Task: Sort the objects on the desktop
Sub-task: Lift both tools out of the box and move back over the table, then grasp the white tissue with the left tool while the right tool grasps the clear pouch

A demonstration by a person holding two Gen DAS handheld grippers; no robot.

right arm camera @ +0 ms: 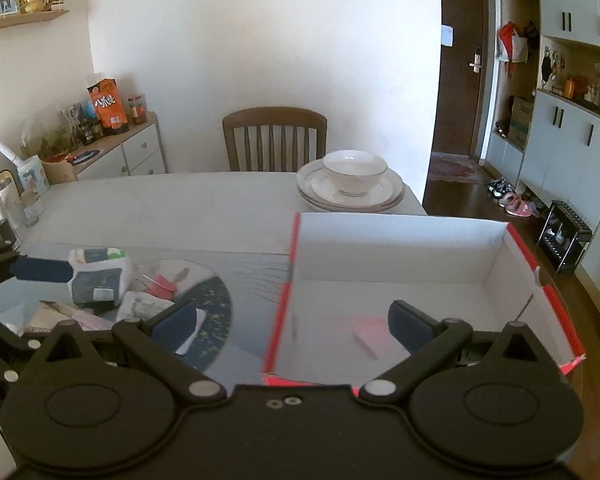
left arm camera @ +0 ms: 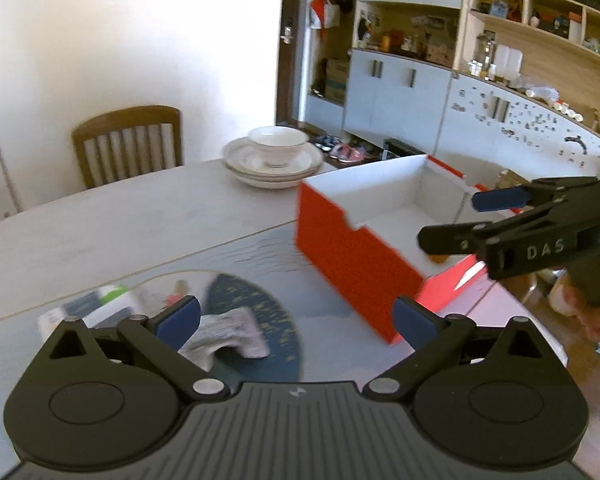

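The tabletop (right arm camera: 160, 204) carries a red box (right arm camera: 400, 256), white inside, on its right part. The left tool (left arm camera: 296, 320) has its fingers wide apart and empty above a grey folded cloth (left arm camera: 228, 336). The right tool (right arm camera: 296, 324) is also wide open, holding nothing, over the box edge.

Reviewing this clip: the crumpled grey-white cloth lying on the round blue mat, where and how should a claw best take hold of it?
Grip the raised fold along the top of the crumpled cloth, coming down from above. It lies slumped on the round blue mat, so only that humped ridge gives the pads something to pinch. The left claw, open and empty, is nearest.
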